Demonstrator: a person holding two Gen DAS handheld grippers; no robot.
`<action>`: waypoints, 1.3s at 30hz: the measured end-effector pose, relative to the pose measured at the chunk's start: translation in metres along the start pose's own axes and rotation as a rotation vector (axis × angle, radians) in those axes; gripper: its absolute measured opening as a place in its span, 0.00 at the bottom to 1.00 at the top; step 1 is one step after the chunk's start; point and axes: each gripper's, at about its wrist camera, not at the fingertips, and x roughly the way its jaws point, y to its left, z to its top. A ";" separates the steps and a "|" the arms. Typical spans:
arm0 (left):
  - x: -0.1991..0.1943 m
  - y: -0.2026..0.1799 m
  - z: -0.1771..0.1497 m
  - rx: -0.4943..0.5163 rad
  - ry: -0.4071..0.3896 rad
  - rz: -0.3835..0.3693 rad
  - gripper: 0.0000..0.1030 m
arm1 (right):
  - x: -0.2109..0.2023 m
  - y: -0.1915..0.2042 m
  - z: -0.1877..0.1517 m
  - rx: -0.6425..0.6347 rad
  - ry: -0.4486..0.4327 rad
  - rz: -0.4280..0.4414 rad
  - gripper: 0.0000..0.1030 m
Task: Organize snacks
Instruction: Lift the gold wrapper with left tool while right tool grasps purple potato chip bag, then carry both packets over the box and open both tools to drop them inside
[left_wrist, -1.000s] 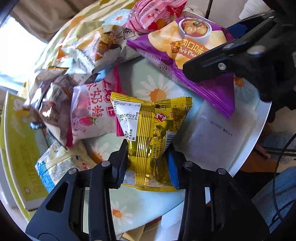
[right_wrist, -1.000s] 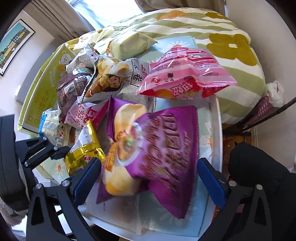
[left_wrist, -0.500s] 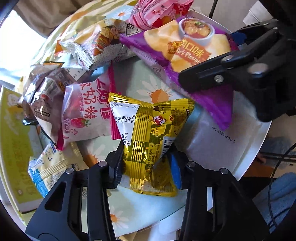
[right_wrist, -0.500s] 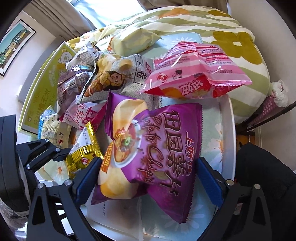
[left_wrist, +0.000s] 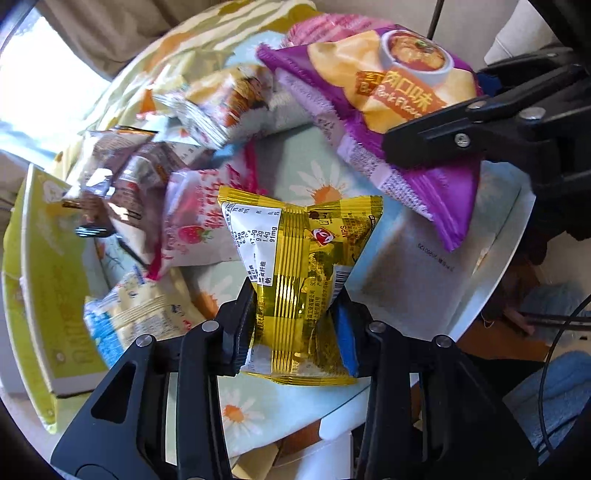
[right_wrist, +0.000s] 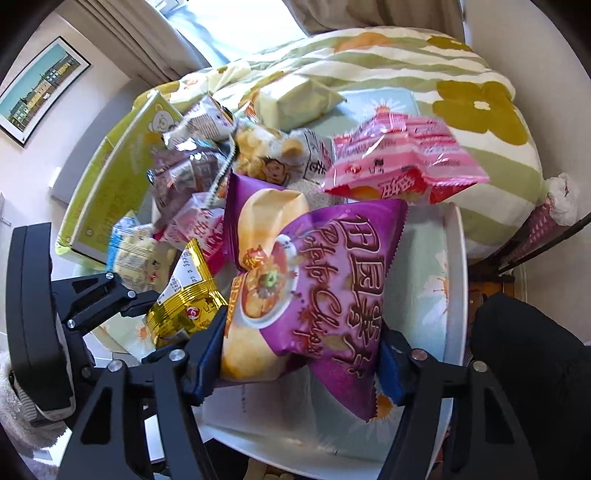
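The left claw, low in its frame's centre, pinches a gold packet. The right claw, jaws just closing, squeezes a purple bag at bottom centre.

a lived-in room of a home, likely a bedroom or sitting room: a soft quilt printed with green stripes and mustard flowers is bunched at the far side, behind a small white round table spread with a daisy-print cloth. pale curtains hang at a bright window at the far left, and a framed picture of colourful buildings hangs on the plain left wall. a heap of shop-bought snack packets and a yellow-green carton with a cartoon bear cover the tabletop.
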 end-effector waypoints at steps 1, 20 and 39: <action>-0.007 0.002 -0.001 -0.005 -0.010 -0.001 0.34 | -0.005 0.001 0.000 0.002 -0.008 0.001 0.63; -0.159 0.116 -0.028 -0.290 -0.274 -0.002 0.34 | -0.110 0.101 0.040 -0.130 -0.202 0.003 0.63; -0.136 0.352 -0.130 -0.592 -0.171 0.066 0.34 | -0.022 0.307 0.133 -0.311 -0.173 0.131 0.63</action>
